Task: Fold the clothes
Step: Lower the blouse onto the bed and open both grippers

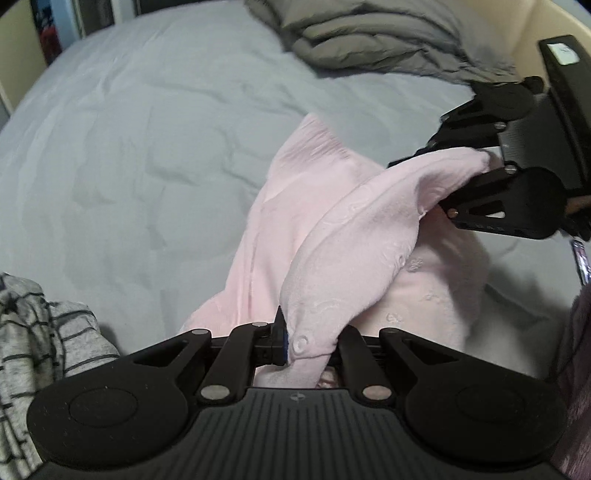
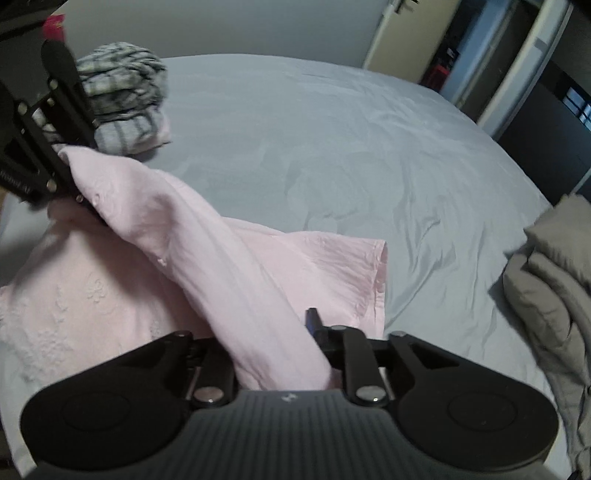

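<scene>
A pale pink embroidered garment point(image 1: 325, 236) lies on the grey bed and is lifted along one edge between my two grippers; it also shows in the right wrist view point(image 2: 229, 266). My left gripper point(image 1: 306, 343) is shut on one end of that edge, near a snap button. My right gripper point(image 2: 280, 350) is shut on the other end. In the left wrist view the right gripper point(image 1: 476, 181) is at the right, with pink cloth between its fingers. In the right wrist view the left gripper point(image 2: 62, 173) is at the far left, holding the cloth.
The grey bed sheet point(image 1: 147, 147) stretches away to the left. A folded grey blanket point(image 1: 369, 33) lies at the far side; it also shows in the right wrist view point(image 2: 554, 280). Striped grey clothes point(image 1: 33, 332) lie at the lower left, stacked in the right wrist view point(image 2: 125, 103).
</scene>
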A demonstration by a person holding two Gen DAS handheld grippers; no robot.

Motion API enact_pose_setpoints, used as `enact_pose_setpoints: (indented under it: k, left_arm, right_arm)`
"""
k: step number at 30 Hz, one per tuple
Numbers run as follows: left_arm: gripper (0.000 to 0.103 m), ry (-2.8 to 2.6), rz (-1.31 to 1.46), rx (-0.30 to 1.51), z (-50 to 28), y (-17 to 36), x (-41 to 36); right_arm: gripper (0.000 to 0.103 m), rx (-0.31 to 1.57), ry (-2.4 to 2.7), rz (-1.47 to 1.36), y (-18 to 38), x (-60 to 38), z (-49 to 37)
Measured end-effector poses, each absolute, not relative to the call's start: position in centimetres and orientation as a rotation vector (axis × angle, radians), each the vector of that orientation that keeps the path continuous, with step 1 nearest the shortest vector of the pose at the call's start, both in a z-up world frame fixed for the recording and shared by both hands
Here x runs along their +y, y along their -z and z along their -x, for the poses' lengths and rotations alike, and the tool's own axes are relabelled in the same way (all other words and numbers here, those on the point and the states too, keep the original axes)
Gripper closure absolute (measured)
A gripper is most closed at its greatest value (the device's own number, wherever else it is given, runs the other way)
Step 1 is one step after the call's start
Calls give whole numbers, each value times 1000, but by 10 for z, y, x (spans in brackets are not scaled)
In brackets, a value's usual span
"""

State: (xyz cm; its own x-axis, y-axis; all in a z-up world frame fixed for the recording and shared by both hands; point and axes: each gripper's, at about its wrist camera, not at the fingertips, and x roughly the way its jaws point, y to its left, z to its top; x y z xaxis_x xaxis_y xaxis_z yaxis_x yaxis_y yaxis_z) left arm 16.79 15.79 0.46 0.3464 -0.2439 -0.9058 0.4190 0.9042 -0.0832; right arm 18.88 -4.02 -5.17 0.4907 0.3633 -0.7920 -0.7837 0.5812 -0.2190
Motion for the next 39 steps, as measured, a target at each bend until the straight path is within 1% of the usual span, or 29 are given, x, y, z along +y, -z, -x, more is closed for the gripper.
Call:
enact_pose_setpoints:
  k: [1, 2, 3, 4, 5, 7, 8, 9, 11, 12, 15, 16, 17, 18, 19, 20, 24, 26, 28, 29, 30, 31, 34, 36, 39]
  left_arm:
    - [99, 426, -172, 1151, -172, 0, 160]
    - [97, 414, -166, 1155, -174, 4, 162]
    - [95, 400, -159, 1157, -177, 7, 164]
    - [92, 386, -152, 1159, -179, 10, 166]
    - [86, 369, -143, 1154, -181, 12, 169]
    - [81, 337, -130, 1145, -183, 12, 172]
    - [79, 325, -130, 1142, -183, 11, 172]
    - [78, 313, -129, 1140, -183, 11, 173]
    - [74, 289, -129, 1135, -184, 9, 173]
    - [74, 277, -129, 1132, -184, 8, 173]
    - [74, 241, -129, 1125, -186, 5, 174]
    - [72, 229, -129, 1122, -186, 4, 175]
    - [63, 217, -128, 1119, -186, 3, 175]
    - [59, 205, -130, 1108, -184, 1, 174]
    - [56, 193, -133, 1094, -181, -2, 174]
    - [56, 180, -135, 1080, -178, -5, 173]
    - [56, 130, -144, 1024, -167, -16, 169]
    - [56, 106, -148, 996, -161, -22, 168]
    - [57, 81, -153, 967, -155, -28, 166]
    - [58, 69, -155, 953, -152, -31, 165]
    - [59, 57, -157, 939, -149, -34, 165]
    - [64, 45, -159, 925, -146, -36, 164]
    - [70, 39, -167, 920, -142, -36, 157]
    - [74, 50, -172, 935, -142, -31, 150]
    - [75, 66, -180, 956, -141, -23, 141]
  right_arm:
    - [70, 772, -735, 619, 56, -39, -193]
    - [62, 773, -719, 607, 60, -39, -196]
    - [58, 773, -703, 595, 64, -39, -199]
    - [58, 772, -693, 579, 66, -39, -202]
    - [58, 771, -684, 574, 68, -38, -204]
    - [57, 770, -664, 563, 72, -37, -207]
    - [54, 762, -649, 568, 74, -36, -207]
    - [48, 754, -634, 573, 76, -35, -208]
    - [45, 740, -608, 559, 75, -33, -211]
    - [42, 735, -600, 547, 74, -34, -212]
    - [41, 729, -574, 497, 64, -41, -214]
    - [40, 720, -561, 486, 60, -44, -212]
    - [38, 705, -538, 485, 57, -46, -211]
    - [33, 690, -515, 483, 54, -48, -209]
    - [31, 671, -495, 484, 51, -50, -207]
    - [28, 645, -472, 486, 48, -53, -204]
    - [28, 578, -386, 470, 34, -62, -195]
    - [29, 579, -389, 399, 27, -71, -191]
    - [32, 593, -406, 322, 21, -80, -188]
    - [41, 605, -420, 294, 20, -82, -185]
    - [52, 617, -428, 278, 21, -82, -183]
    - [56, 634, -440, 267, 22, -81, -180]
    - [58, 686, -472, 239, 27, -77, -173]
    - [63, 699, -486, 258, 31, -70, -169]
    - [65, 710, -504, 288, 36, -61, -162]
